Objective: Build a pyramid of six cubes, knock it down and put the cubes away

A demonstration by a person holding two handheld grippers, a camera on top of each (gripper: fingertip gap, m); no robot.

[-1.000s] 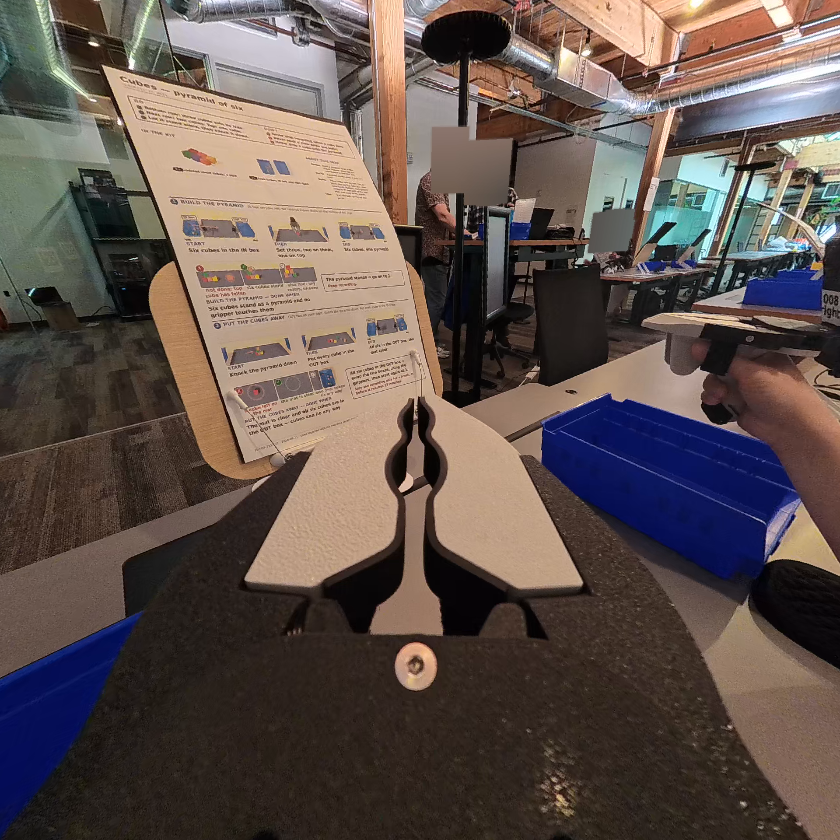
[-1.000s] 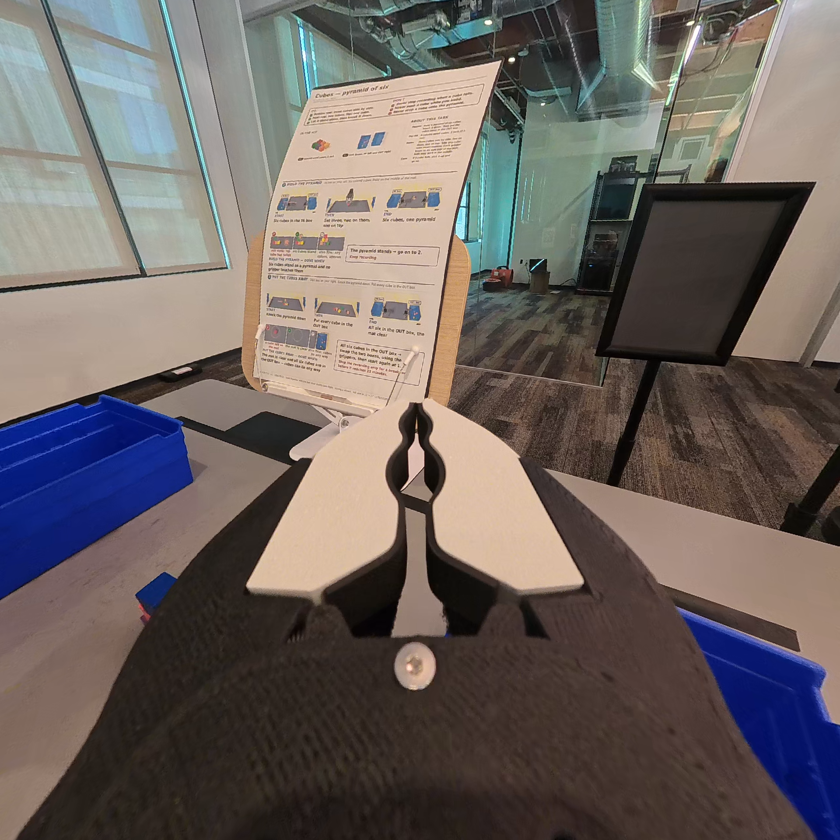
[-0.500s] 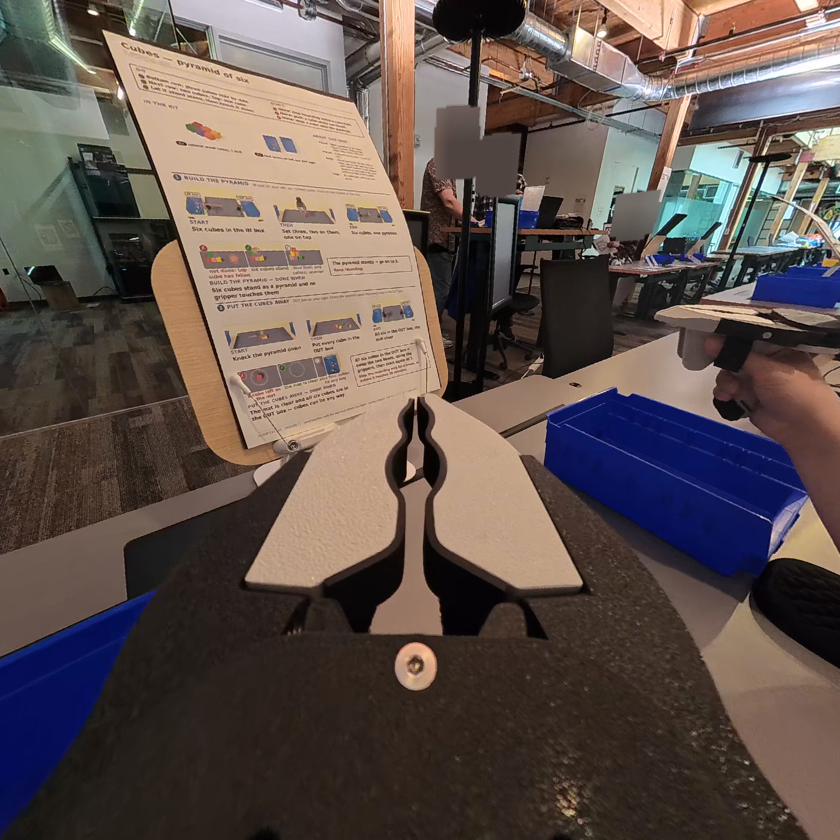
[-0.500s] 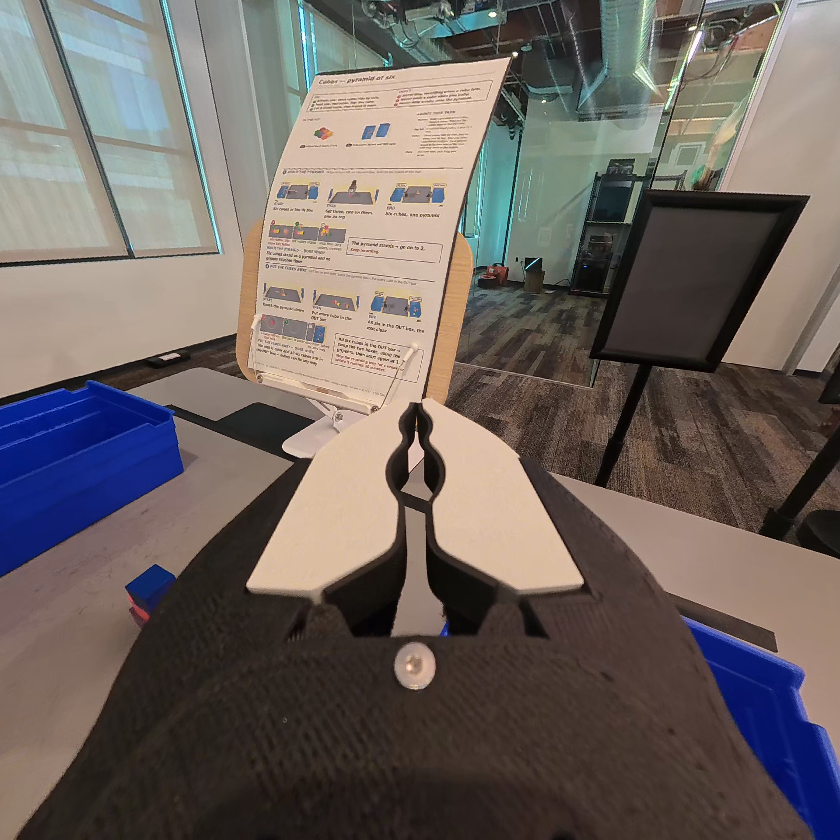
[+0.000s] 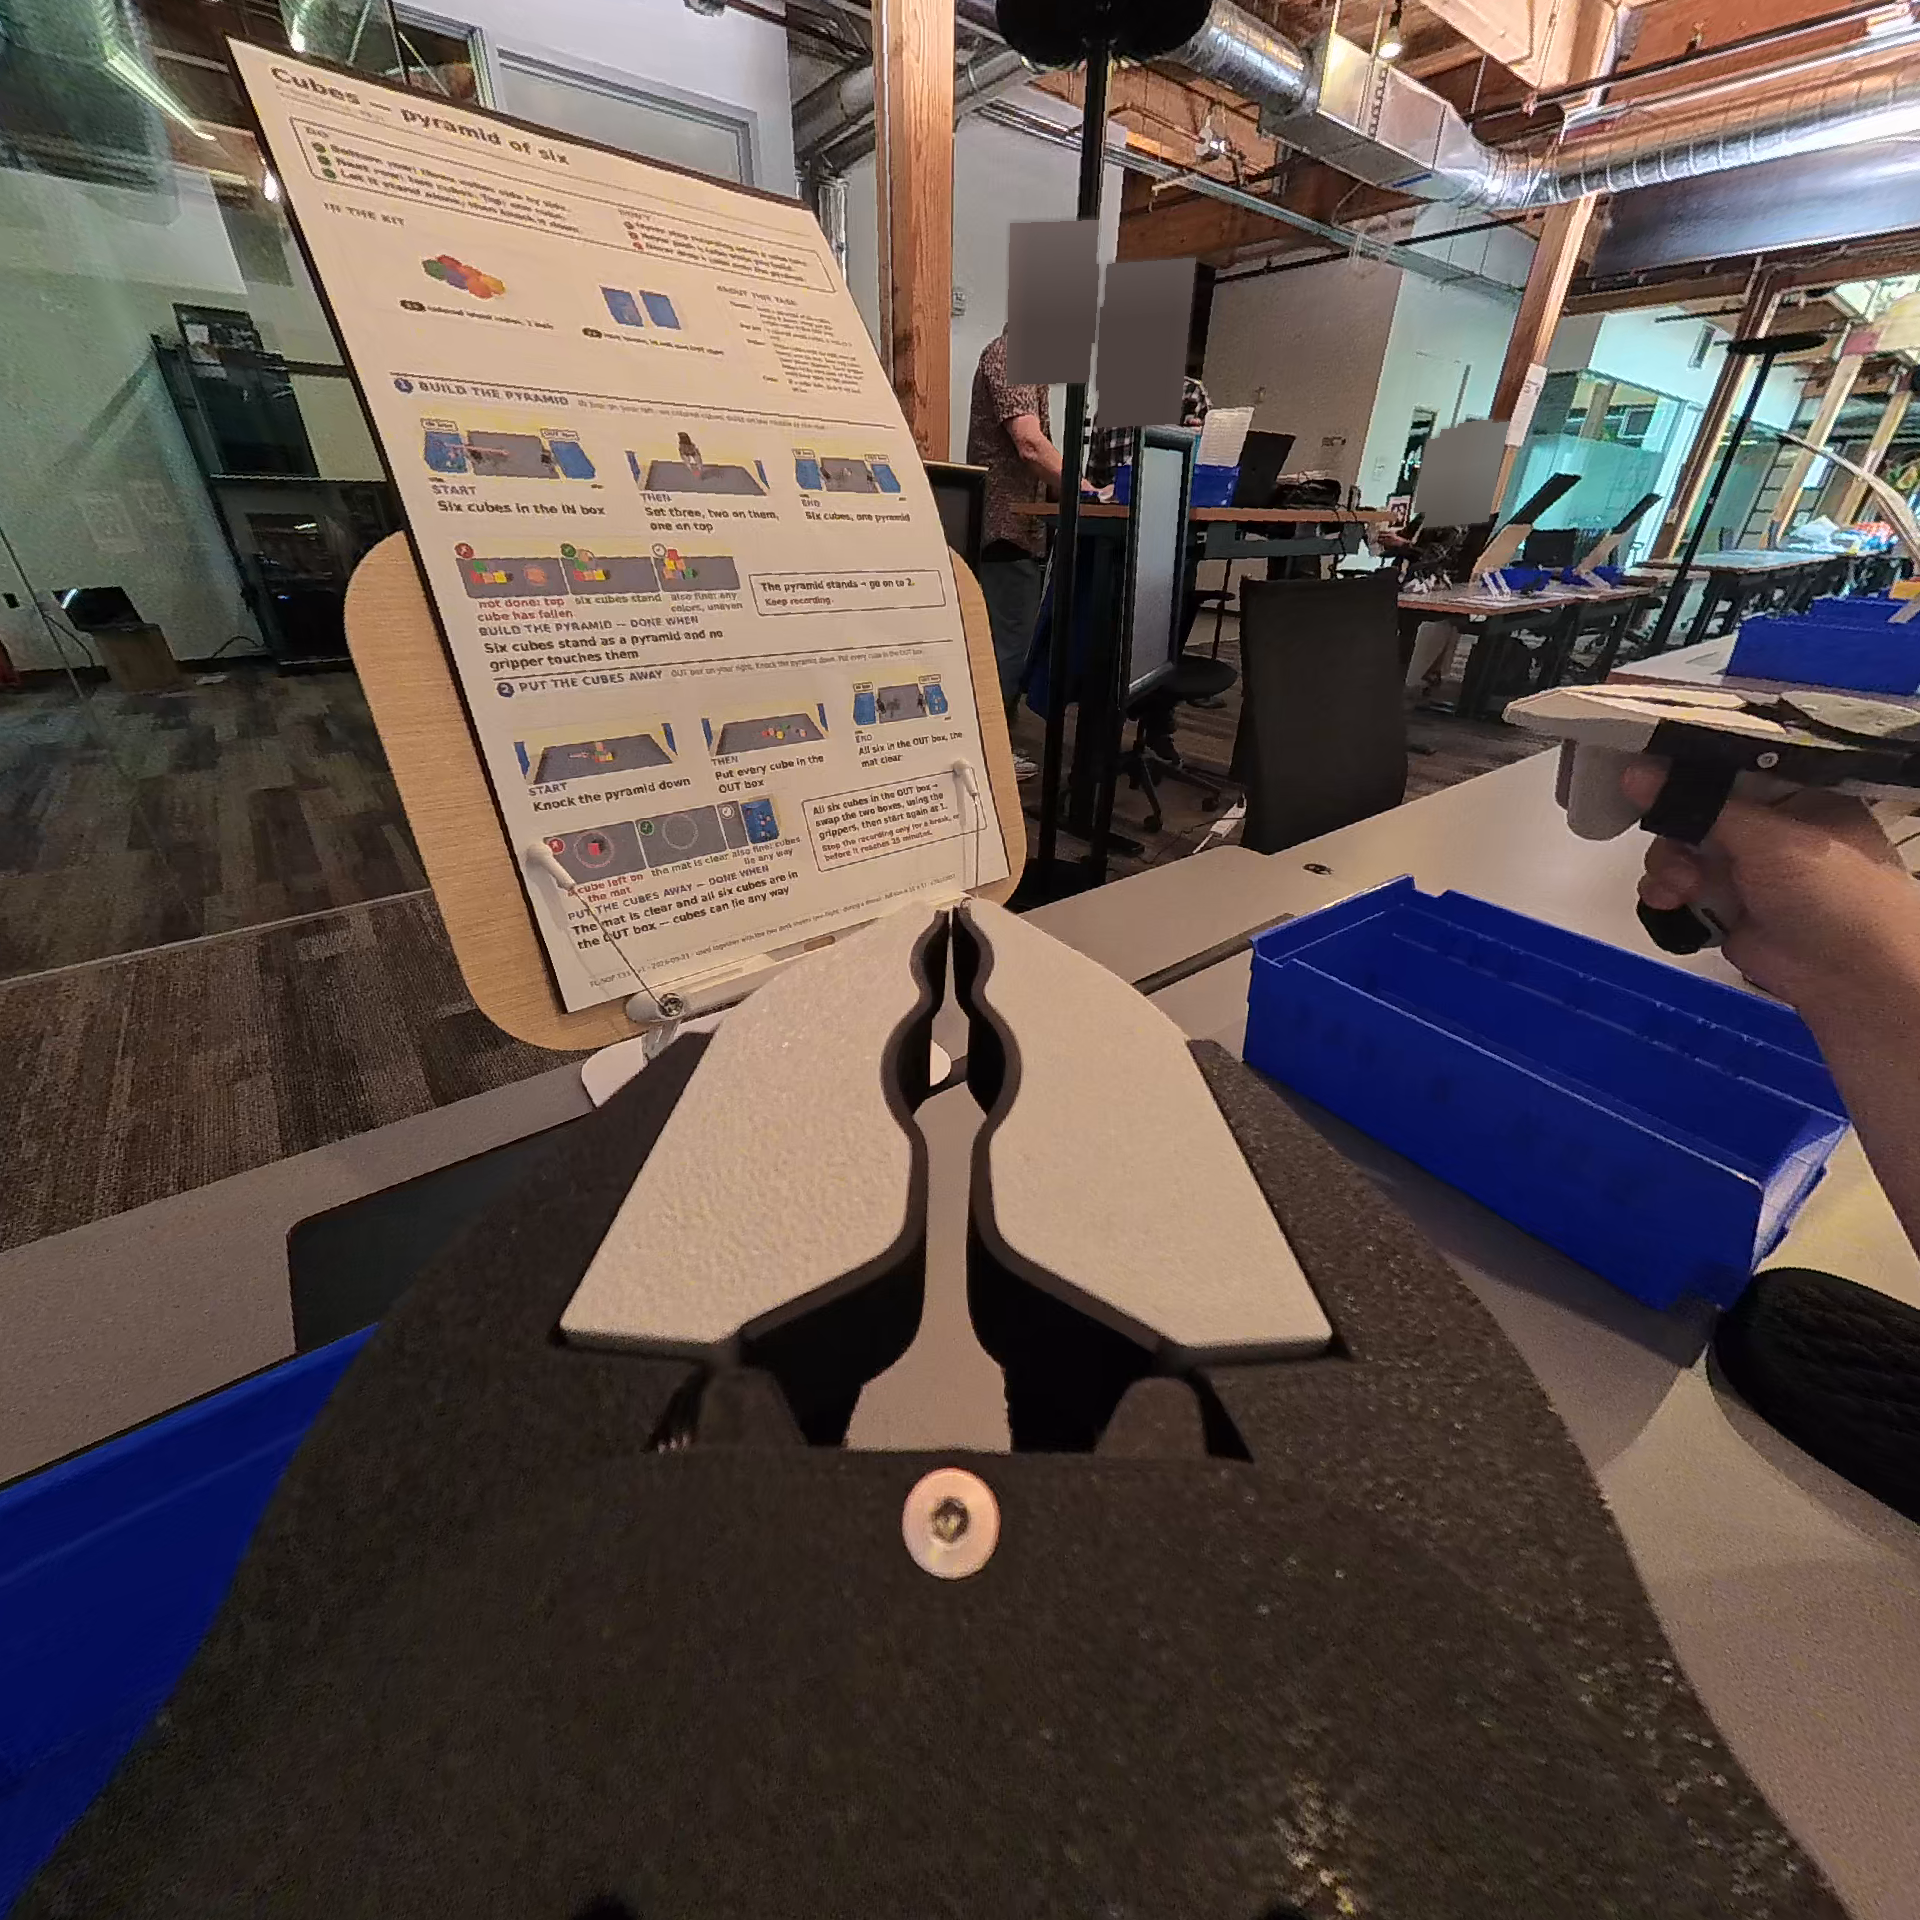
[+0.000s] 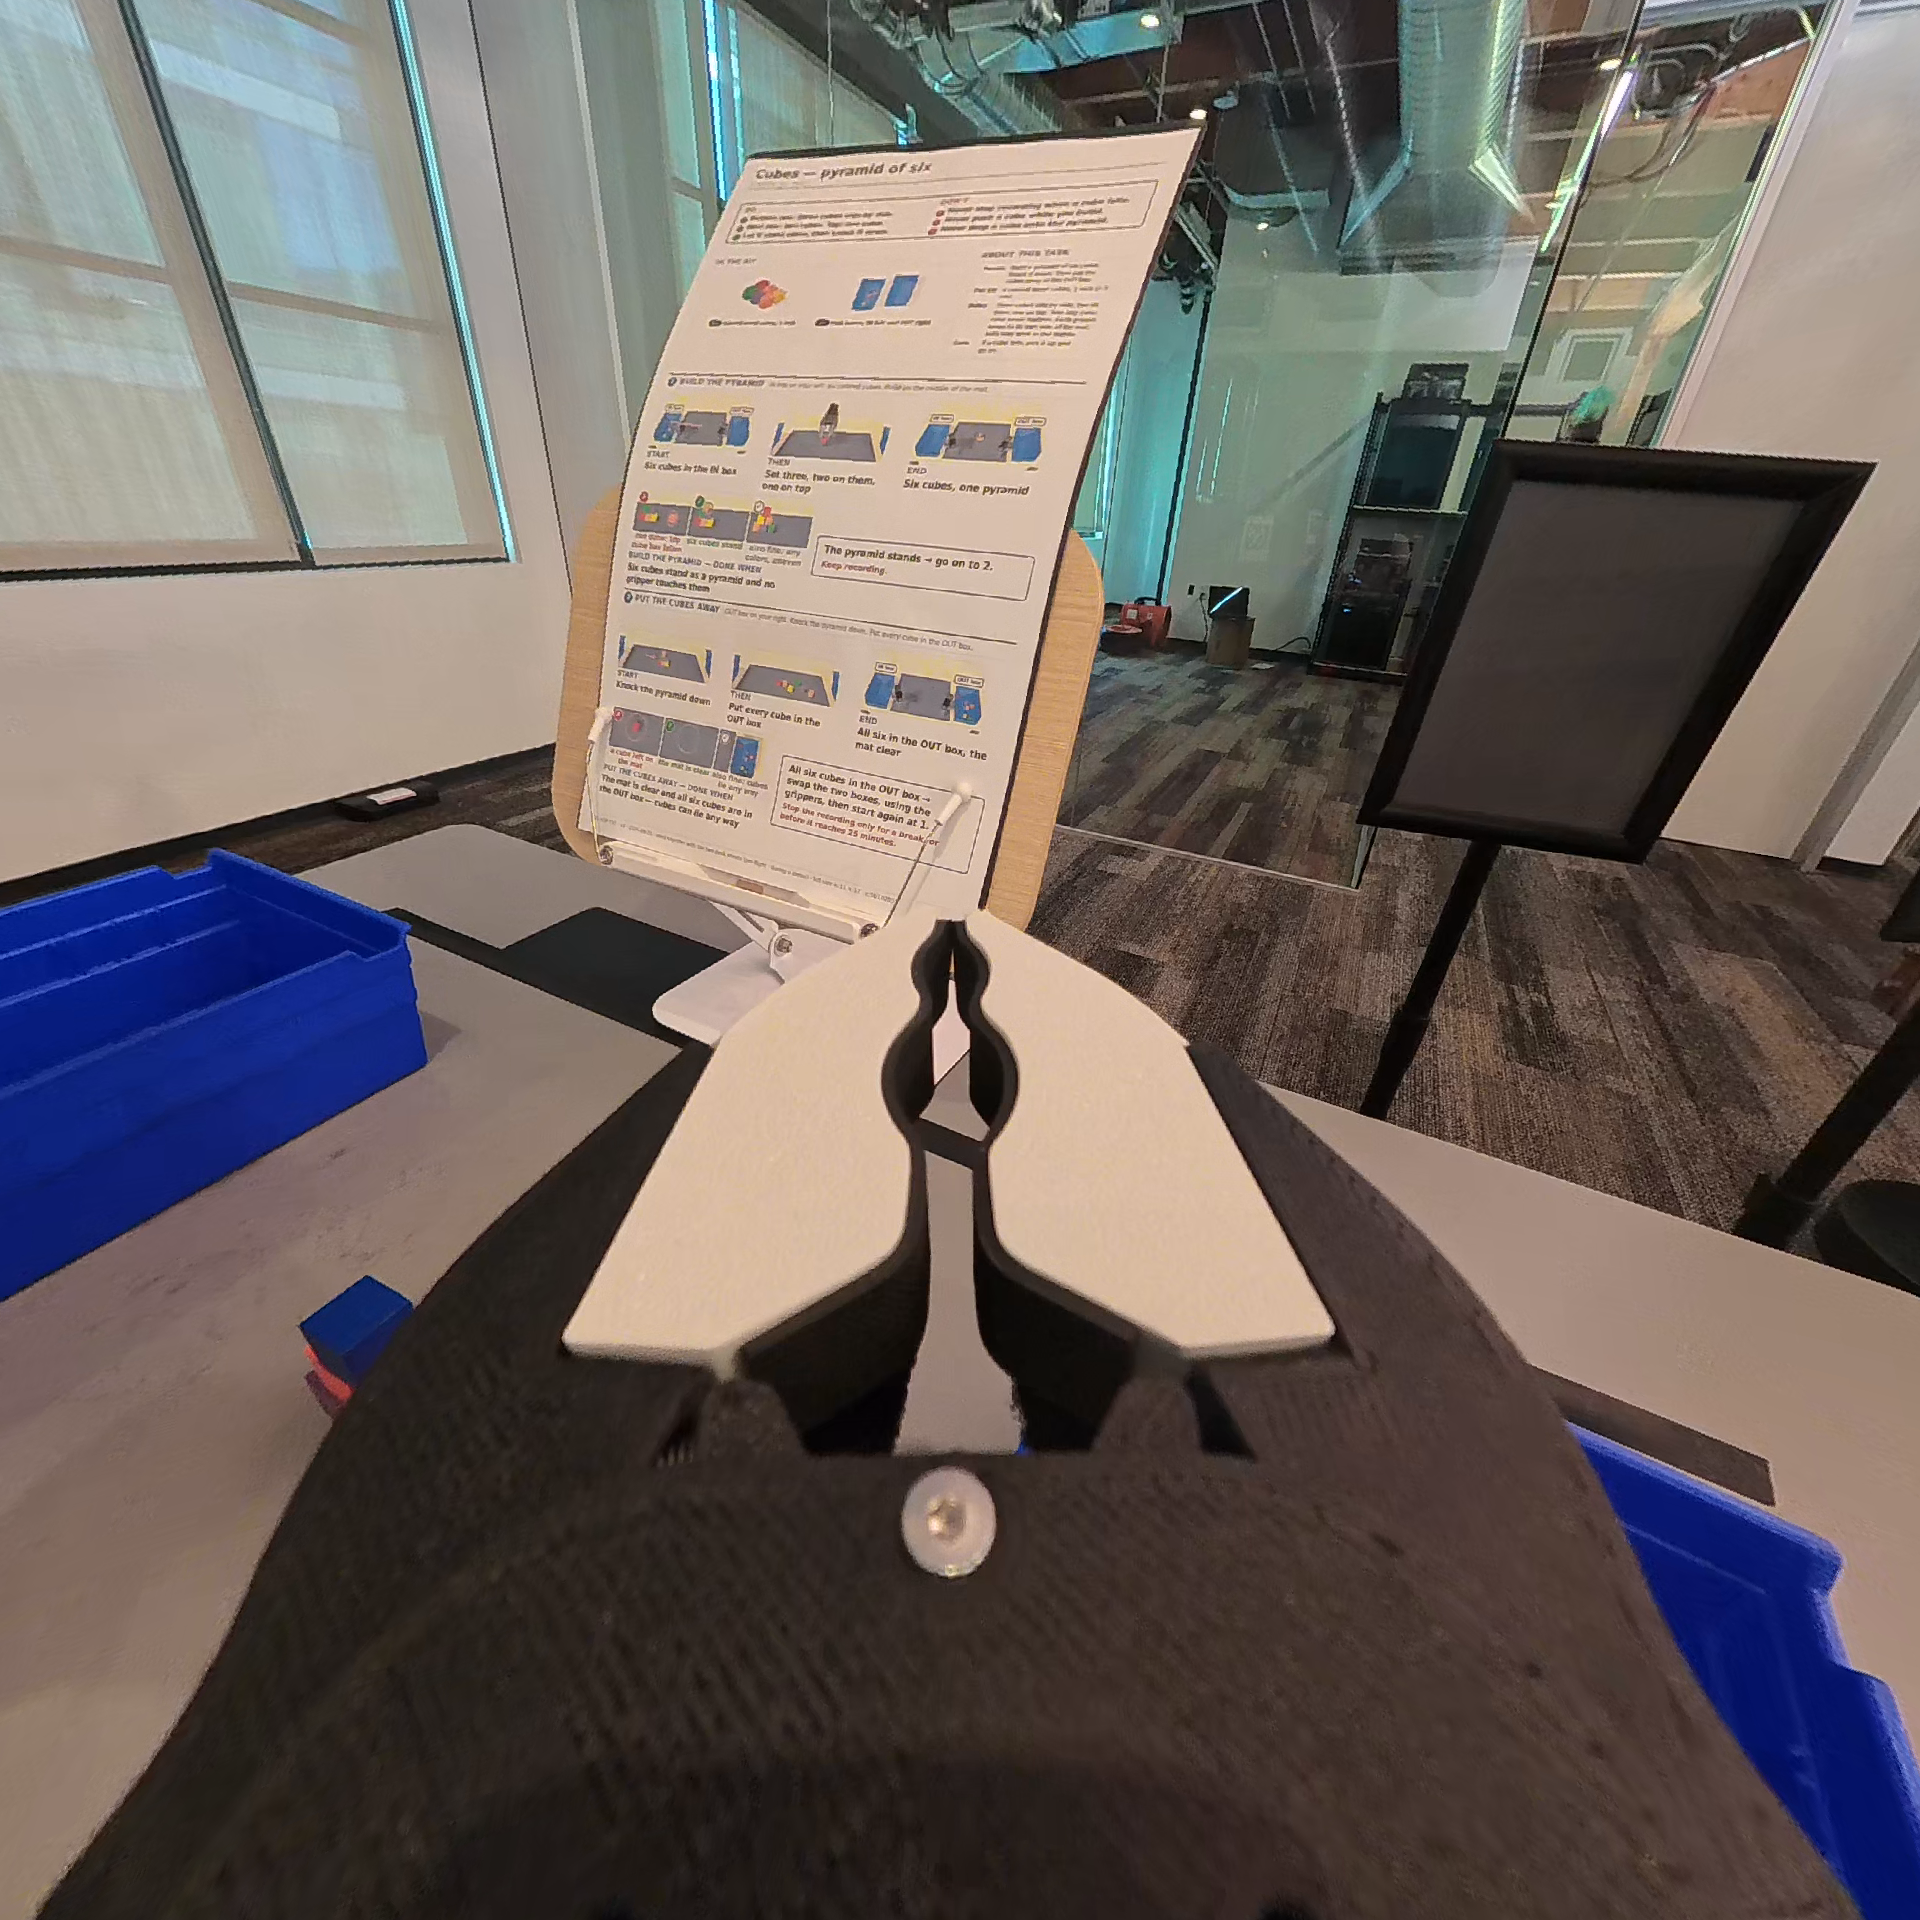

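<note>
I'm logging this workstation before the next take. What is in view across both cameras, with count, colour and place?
Instruction sheet: one, white, leaning on a tan stand at the table's far edge.
Bins: two, blue; one on the right side of the table, shown empty; one on the left side.
Cubes: a blue one on top, red and purple slivers under it; the rest hidden behind the right gripper.
Mat: one, black, in front of the stand.
Table: one, grey.
Framed sign: one, black, on a floor pole beyond the table.
Office desks and people: background, left wrist view.
Hand: one, holding the right gripper's handle.
Left gripper: black with white fingers, shut, empty.
Right gripper: same, shut, empty.
</note>
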